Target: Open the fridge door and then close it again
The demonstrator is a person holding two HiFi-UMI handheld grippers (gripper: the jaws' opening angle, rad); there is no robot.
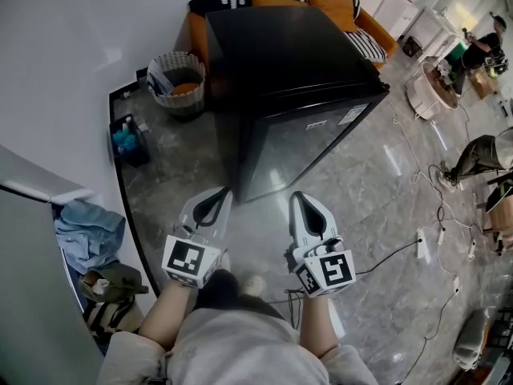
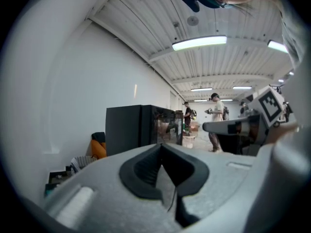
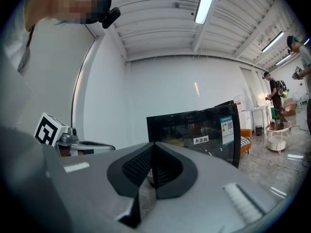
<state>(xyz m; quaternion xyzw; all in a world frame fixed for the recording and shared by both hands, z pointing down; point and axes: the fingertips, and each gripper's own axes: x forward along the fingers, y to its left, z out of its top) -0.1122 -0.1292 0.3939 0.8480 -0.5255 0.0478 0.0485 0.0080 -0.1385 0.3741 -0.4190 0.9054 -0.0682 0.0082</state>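
Note:
A black mini fridge (image 1: pixel 296 79) stands on the grey marble floor with its glossy door (image 1: pixel 309 143) closed and facing me. My left gripper (image 1: pixel 218 194) and right gripper (image 1: pixel 298 199) hover side by side a short way in front of the door, touching nothing. Both have their jaws shut with nothing between them. In the left gripper view the fridge (image 2: pixel 141 125) lies ahead past the closed left gripper (image 2: pixel 162 147), with the right gripper (image 2: pixel 243 127) beside it. In the right gripper view the door (image 3: pixel 194 130) with its labels fills the middle beyond the closed right gripper (image 3: pixel 154 147).
A wicker basket (image 1: pixel 178 79) and a blue crate (image 1: pixel 128 139) sit left of the fridge, an orange sofa (image 1: pixel 321 6) behind it. Cables and power strips (image 1: pixel 421 239) trail across the floor at right. People (image 1: pixel 481 50) work at far right. Clothes (image 1: pixel 90 235) lie at left.

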